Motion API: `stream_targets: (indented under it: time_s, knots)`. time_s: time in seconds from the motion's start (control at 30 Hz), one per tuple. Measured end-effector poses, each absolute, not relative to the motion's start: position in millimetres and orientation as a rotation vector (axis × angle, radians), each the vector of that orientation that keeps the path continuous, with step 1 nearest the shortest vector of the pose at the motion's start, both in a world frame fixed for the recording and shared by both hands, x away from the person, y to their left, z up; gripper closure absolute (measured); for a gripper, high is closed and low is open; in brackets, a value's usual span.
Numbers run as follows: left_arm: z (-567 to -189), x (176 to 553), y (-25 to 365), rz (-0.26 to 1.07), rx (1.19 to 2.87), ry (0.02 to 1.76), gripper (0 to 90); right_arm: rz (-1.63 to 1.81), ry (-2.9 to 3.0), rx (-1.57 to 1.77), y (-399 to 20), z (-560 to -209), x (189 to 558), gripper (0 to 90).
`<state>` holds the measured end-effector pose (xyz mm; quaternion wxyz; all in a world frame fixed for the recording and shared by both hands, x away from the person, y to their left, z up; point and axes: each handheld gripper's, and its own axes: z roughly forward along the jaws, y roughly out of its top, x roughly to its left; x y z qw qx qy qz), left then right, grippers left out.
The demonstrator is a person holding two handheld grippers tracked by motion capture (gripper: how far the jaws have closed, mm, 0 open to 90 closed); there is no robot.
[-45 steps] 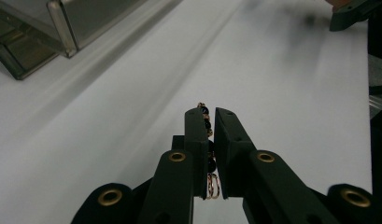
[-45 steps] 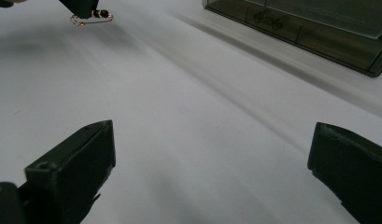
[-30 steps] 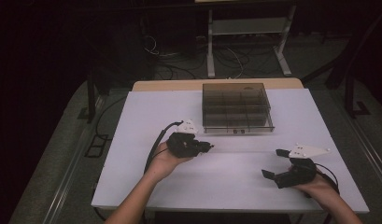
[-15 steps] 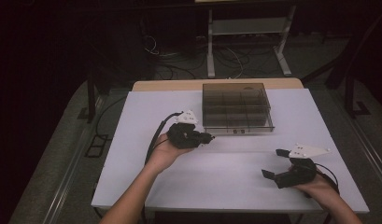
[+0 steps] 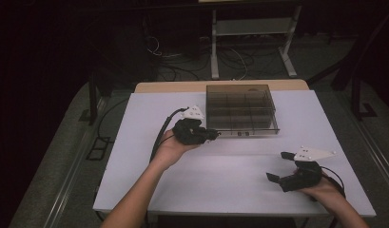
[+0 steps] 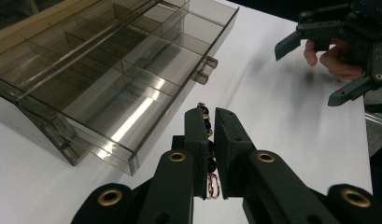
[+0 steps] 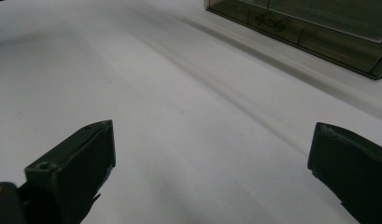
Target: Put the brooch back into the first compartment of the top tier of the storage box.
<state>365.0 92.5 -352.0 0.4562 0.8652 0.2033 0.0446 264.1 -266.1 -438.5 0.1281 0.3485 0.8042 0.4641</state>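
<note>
Left tongs [image 6: 208,154] clenched on bracelet [image 6: 206,122], held just before box [image 6: 132,70] front. Pickup done; drop into compartment left, judging by pose. Right tongs [image 5: 283,166] released, empty, over desk [image 5: 230,180], well apart.

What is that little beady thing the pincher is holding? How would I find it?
Start at the smoky see-through box on the white table. Just beside its front stands the left gripper, shut on a small bracelet. It has dark beads and gold links, the only jewellery there.
</note>
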Motion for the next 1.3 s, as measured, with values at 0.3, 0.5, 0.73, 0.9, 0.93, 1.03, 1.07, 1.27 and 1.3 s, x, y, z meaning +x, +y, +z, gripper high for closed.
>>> stream_targets:
  time_s: [0.3, 0.5, 0.73, 0.9, 0.93, 1.03, 1.07, 1.27, 1.3]
  knots:
    - [-345, 375, 91, 0.118, 2.124, 0.506, 83.1, 1.351, 2.339, 1.014, -266, -438, 264, 0.3]
    - [-343, 382, 89, 0.128, 2.120, 0.520, 83.1, 1.352, 2.339, 1.015, -266, -439, 264, 0.3]
    - [-346, 394, 86, 0.128, 2.113, 0.546, 83.1, 1.351, 2.339, 1.015, -266, -439, 264, 0.3]
    - [-347, 402, 82, 0.130, 2.110, 0.565, 83.1, 1.351, 2.340, 1.017, -266, -439, 264, 0.3]
    - [-348, 404, 82, 0.130, 2.110, 0.566, 83.0, 1.351, 2.341, 1.016, -266, -439, 264, 0.3]
    - [-350, 409, 79, 0.127, 2.113, 0.580, 83.0, 1.351, 2.341, 1.015, -266, -439, 264, 0.3]
    - [-351, 411, 78, 0.124, 2.115, 0.584, 83.1, 1.351, 2.341, 1.016, -266, -439, 264, 0.3]
    - [-358, 420, 73, 0.117, 2.134, 0.606, 83.0, 1.354, 2.340, 1.017, -267, -439, 264, 0.3]
    - [-359, 421, 72, 0.112, 2.137, 0.607, 83.0, 1.354, 2.339, 1.018, -267, -439, 264, 0.3]
